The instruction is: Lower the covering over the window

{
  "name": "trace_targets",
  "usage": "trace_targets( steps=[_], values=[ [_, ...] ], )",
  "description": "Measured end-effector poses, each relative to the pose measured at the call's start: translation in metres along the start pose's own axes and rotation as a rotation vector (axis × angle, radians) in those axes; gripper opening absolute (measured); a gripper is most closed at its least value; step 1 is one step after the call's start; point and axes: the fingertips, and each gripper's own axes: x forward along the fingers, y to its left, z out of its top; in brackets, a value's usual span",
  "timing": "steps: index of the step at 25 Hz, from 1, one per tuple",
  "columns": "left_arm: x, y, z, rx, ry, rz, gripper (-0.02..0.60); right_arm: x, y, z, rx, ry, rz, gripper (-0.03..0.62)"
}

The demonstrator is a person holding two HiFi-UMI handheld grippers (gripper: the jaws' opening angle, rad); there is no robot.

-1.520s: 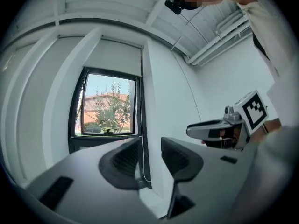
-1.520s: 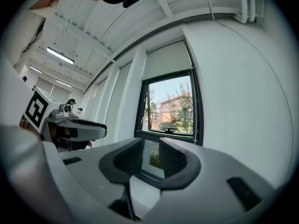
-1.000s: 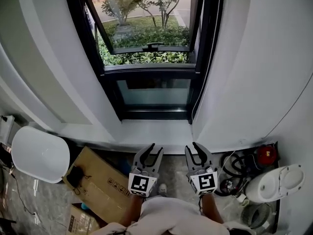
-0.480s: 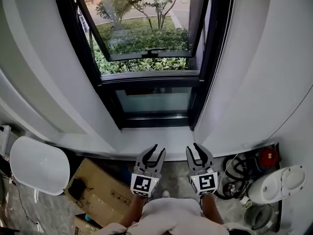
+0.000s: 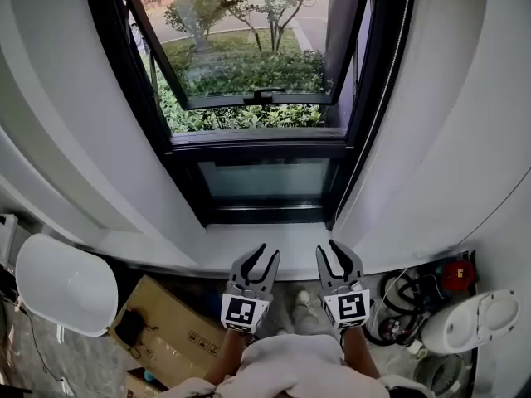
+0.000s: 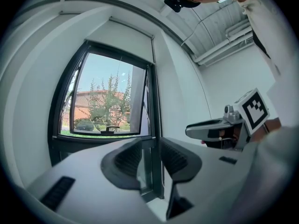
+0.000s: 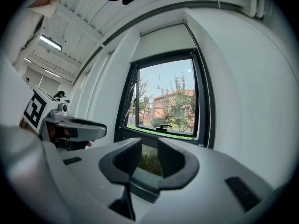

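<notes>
A black-framed window (image 5: 249, 73) fills the wall ahead, its lower sash tilted outward. The white roller covering (image 6: 126, 38) sits rolled up high, hanging only over the top of the glass; it also shows in the right gripper view (image 7: 163, 41). A thin bead chain (image 5: 397, 65) runs down the right side of the frame. My left gripper (image 5: 267, 251) (image 6: 150, 155) is open and its jaws have just been closing a little, with nothing between them. Beside it my right gripper (image 5: 327, 247) (image 7: 149, 155) is open and empty. Both point level at the window, over the front edge of the sill (image 5: 265, 235).
A white round seat (image 5: 66, 282) and a cardboard box (image 5: 166, 326) lie on the floor at the left. Cables, a red object (image 5: 452, 276) and a white appliance (image 5: 477, 317) crowd the right corner. White walls flank the window recess.
Both grippers have moved forward together toward the window, now reaching the sill's front edge. The window looks larger and nearer in the head view.
</notes>
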Motion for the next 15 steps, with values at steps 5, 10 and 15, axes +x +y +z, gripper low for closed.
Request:
trace_targets(
  steps=[5, 10, 15],
  values=[
    [0.026, 0.01, -0.003, 0.009, -0.006, 0.006, 0.123, 0.024, -0.014, -0.006, 0.005, 0.006, 0.009, 0.099],
    [0.061, 0.025, -0.006, 0.005, 0.006, 0.02, 0.123, 0.057, -0.037, -0.008, 0.002, 0.012, 0.021, 0.1],
    [0.099, 0.038, -0.007, 0.01, 0.007, 0.036, 0.123, 0.091, -0.064, -0.007, 0.003, 0.007, 0.04, 0.098]
  ],
)
